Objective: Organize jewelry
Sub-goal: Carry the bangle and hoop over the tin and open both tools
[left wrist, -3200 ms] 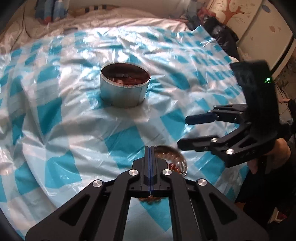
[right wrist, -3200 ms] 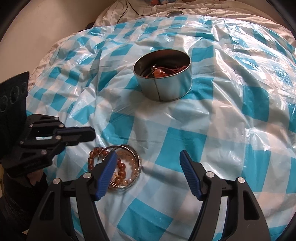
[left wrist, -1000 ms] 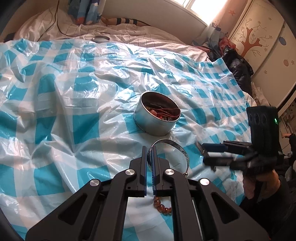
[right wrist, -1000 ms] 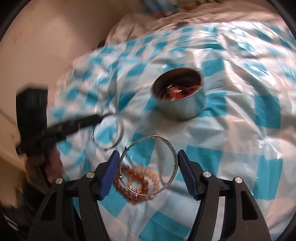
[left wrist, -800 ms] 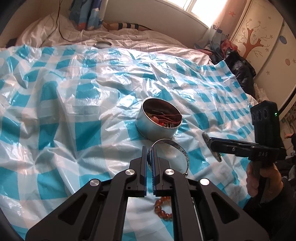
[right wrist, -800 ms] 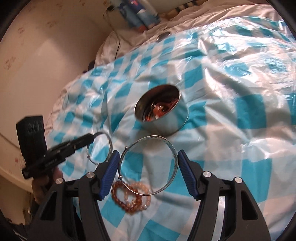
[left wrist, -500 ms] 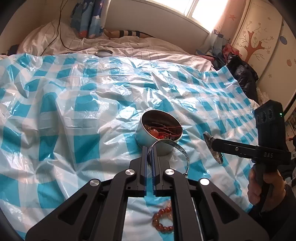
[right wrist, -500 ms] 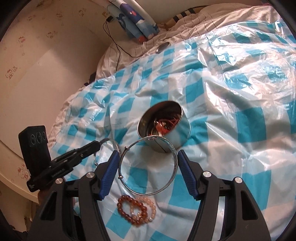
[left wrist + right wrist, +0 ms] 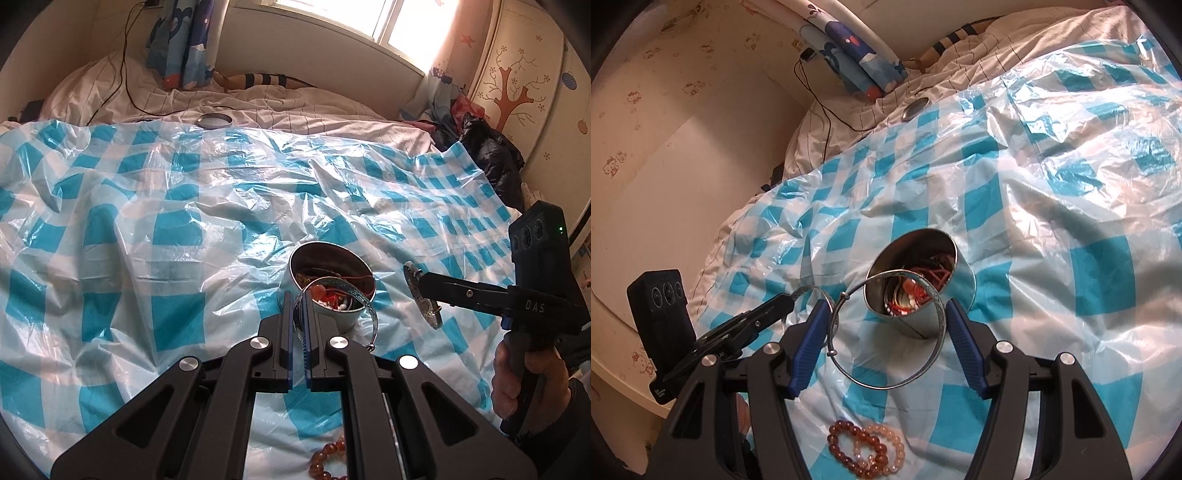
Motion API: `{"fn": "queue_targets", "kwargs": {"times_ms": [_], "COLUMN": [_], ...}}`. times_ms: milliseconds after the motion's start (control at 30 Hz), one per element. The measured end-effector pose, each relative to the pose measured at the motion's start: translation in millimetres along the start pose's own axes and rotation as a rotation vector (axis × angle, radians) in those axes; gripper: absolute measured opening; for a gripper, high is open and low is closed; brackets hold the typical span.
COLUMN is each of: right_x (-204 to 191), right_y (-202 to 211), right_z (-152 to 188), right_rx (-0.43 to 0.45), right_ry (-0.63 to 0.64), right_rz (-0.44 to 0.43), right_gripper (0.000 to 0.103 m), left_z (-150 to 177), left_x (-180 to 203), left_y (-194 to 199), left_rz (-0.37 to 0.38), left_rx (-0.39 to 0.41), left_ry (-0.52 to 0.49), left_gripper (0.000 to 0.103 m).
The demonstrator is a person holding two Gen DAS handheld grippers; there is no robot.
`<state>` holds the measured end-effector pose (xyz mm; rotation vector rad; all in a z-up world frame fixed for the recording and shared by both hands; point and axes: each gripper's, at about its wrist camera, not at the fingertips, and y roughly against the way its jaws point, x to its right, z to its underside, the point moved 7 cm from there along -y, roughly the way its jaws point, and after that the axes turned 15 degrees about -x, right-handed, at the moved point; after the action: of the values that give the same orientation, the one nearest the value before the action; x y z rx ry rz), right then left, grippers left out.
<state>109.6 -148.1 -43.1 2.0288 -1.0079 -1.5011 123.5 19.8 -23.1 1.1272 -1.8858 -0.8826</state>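
Round metal tin [image 9: 925, 295] on checked plastic sheet [image 9: 1052, 221], holds tangled red-orange jewelry, pieces indistinct. Left gripper [image 9: 298, 306] clamped on patterned silver bangle [image 9: 354, 295], raised near tin rim. Right gripper [image 9: 886, 332] pinches thin silver bangle [image 9: 938, 336] across its width. Bead bracelets [image 9: 866, 448] on sheet, half cut off in left view

hidden and cut-off parts

in the left wrist view the beads [image 9: 327, 459] run off the bottom edge and under the left gripper [image 9: 297, 306], which also hides one side of the bangle [image 9: 345, 291] it pinches. the tin's [image 9: 325, 295] tangled contents are too small to tell apart. in the right wrist view the tin [image 9: 923, 291] has its near wall crossed by the ring [image 9: 886, 328], and the hand [image 9: 744, 413] shows only as a sliver behind the right gripper [image 9: 886, 328].
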Motion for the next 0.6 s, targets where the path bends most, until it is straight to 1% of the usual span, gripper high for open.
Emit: {"fn": "queue_targets", "kwargs": {"times_ms": [367,600], "right_x": [-2,-3], "right_y": [-9,-23], "right_z": [-18,-34], "right_rx": [0.018,0.028], "right_ry": [0.005,0.004], "right_rz": [0.005,0.015], "right_gripper": [0.063,0.063], "left_z": [-16,-25], "left_x": [2,-6], "left_y": [-13,-16], "left_rz": [0.010,0.013], "left_rx": [0.017,0.044], "left_ry": [0.018,0.043], "left_gripper": [0.004,0.004]}}
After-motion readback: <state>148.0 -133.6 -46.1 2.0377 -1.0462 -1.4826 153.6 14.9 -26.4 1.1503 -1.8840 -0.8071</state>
